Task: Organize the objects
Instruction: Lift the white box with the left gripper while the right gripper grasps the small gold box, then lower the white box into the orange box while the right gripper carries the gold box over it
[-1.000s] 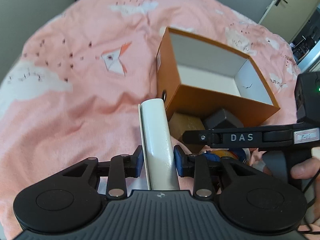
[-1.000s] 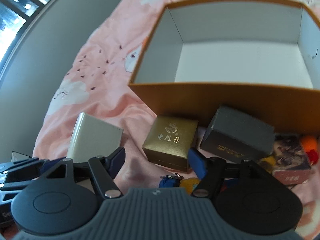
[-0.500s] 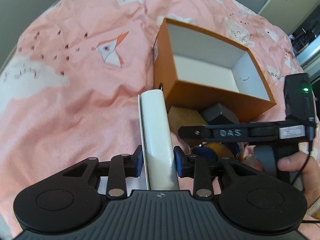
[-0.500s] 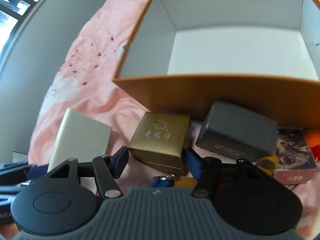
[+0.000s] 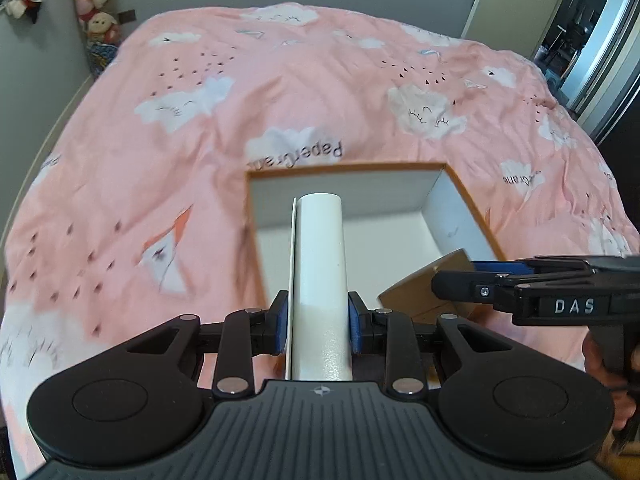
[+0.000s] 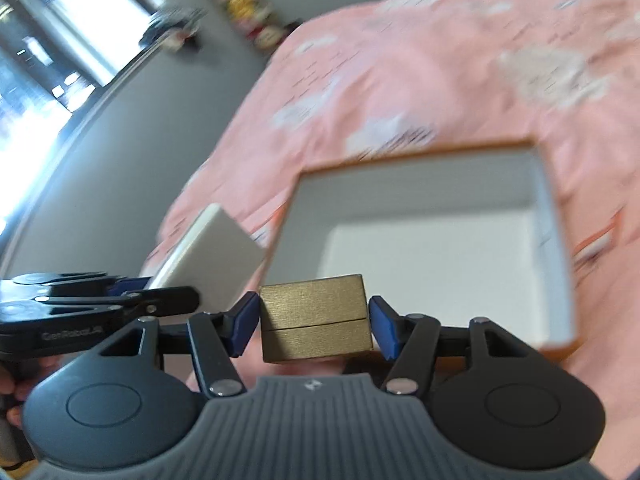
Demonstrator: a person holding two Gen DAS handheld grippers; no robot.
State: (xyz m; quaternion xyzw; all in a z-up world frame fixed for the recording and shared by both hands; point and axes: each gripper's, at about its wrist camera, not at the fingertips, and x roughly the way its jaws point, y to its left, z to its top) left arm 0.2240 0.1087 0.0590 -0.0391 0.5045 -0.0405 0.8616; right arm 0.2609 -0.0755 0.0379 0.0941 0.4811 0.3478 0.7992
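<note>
Pinching a slim white box [image 5: 320,280] edge-on, the left gripper [image 5: 318,326] fills the bottom centre of the left wrist view; its blue pads [image 5: 281,322] press both narrow sides, and the jaws are closing a little tighter on it. The white box runs up the middle of the frame, its far end lying over the open mouth of the orange box [image 5: 468,200], which sits on the pink cloud-print bedspread [image 5: 280,92] just above the frame's centre. The orange box has white inner walls and a bare white floor.

At the lower right of that view the right gripper [image 5: 456,284] reaches in from the edge, marked "DAS", with part of a hand [image 5: 608,372] on its grip and a gold box [image 5: 416,292] at its tip, near the orange box's right corner.

In the right wrist view the right gripper [image 6: 314,318] holds that gold box [image 6: 316,316] at bottom centre, a blue pad [image 6: 246,322] on each side; its jaws are closing on it. Beyond the gold box lies the orange box [image 6: 420,164], blurred, at centre right. At left, the left gripper [image 6: 132,292] carries the white box [image 6: 212,256] tilted near the orange box's left wall. Grey wall [image 6: 152,128] and a bright window [image 6: 60,40] fill the upper left.
</note>
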